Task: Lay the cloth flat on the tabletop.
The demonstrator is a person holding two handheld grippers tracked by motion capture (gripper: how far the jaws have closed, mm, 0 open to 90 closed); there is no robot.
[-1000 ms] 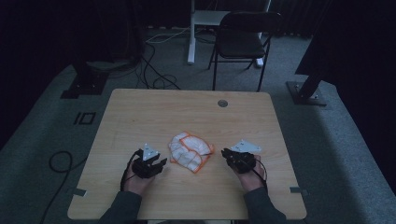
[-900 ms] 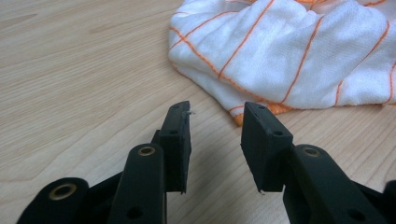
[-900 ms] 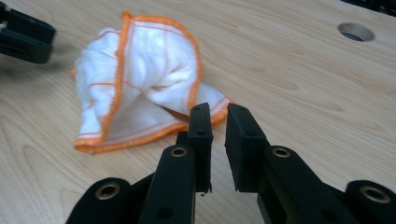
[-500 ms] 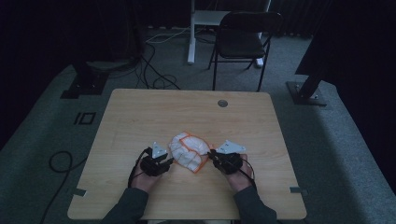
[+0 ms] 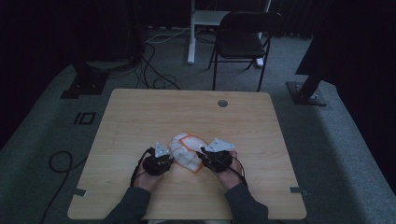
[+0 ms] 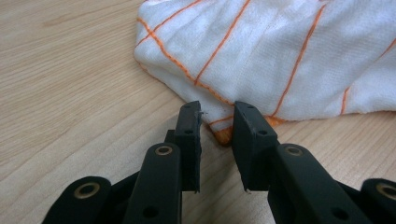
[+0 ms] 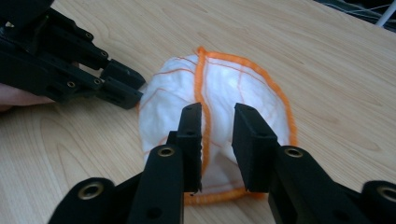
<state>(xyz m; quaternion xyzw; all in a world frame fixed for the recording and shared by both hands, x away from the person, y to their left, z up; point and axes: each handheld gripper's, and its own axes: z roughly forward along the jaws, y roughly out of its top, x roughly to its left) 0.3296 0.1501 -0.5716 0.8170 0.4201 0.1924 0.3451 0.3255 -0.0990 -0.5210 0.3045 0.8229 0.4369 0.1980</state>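
L hand-held gripper (image 6: 215,123) is closing w/ the cloth's (image 5: 186,150) orange corner between its jaws, not yet pinched; R hand-held gripper (image 7: 217,122) is opening over a hemmed fold, gripping nothing. The cloth is lying bunched mid-table (image 5: 140,116), between both. Risk: soft, thin waffle weave w/ orange stripes is slipping easily on smooth wood, so pads may catch only a hem.

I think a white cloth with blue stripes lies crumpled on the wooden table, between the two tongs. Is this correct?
Not quite: the stripes and hem are orange, not blue, as the left gripper view shows. Otherwise yes: the white cloth lies crumpled on the wooden table, between the left tongs and the right tongs.
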